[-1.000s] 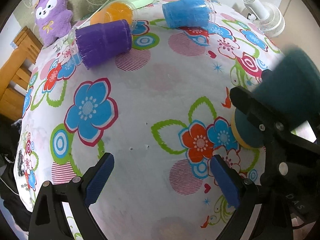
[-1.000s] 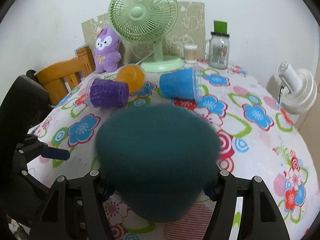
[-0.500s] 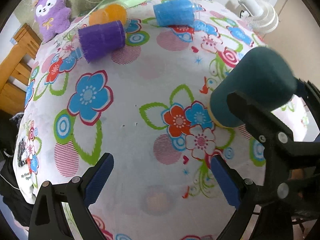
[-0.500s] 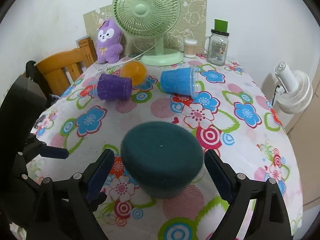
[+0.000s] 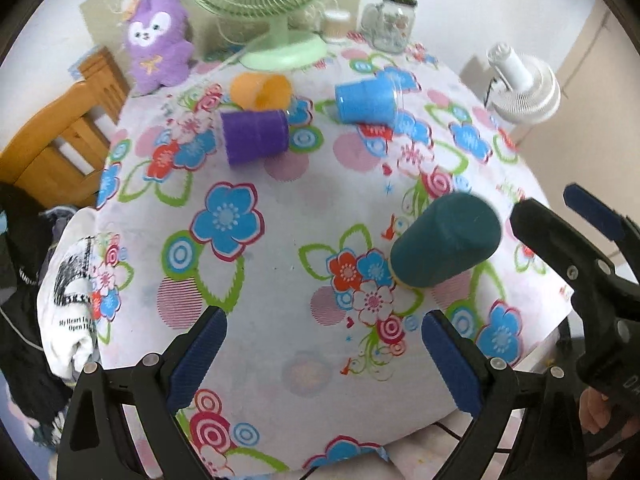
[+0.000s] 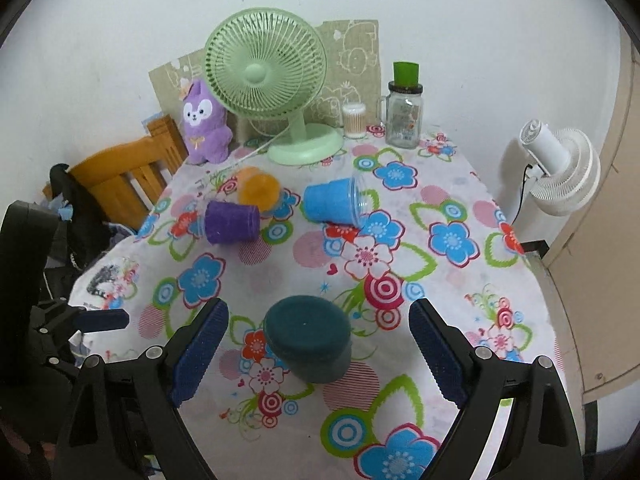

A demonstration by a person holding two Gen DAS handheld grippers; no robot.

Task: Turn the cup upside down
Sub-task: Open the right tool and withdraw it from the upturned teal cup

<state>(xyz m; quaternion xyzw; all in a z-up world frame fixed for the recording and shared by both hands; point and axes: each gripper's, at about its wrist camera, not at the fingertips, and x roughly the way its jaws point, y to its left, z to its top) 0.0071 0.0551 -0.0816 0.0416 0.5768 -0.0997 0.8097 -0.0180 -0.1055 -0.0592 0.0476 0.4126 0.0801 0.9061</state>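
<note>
A dark teal cup (image 6: 308,338) stands upside down on the flowered tablecloth (image 6: 452,280), base up; it also shows in the left wrist view (image 5: 444,240). My right gripper (image 6: 318,354) is open, its blue pads on either side of the cup and drawn back from it, not touching. My left gripper (image 5: 324,360) is open and empty above the table's near part, left of the teal cup. A purple cup (image 6: 232,222), an orange cup (image 6: 258,190) and a blue cup (image 6: 334,202) lie on their sides farther back.
A green desk fan (image 6: 272,80), a purple plush toy (image 6: 204,124), a glass jar with a green lid (image 6: 405,114) and a small white container (image 6: 354,120) stand along the back edge. A wooden chair (image 6: 120,176) is at the left, a white fan (image 6: 560,168) at the right.
The right gripper set the teal cup down upside down, opened and drew back and up. The left gripper also pulled back, so more of the table shows.
</note>
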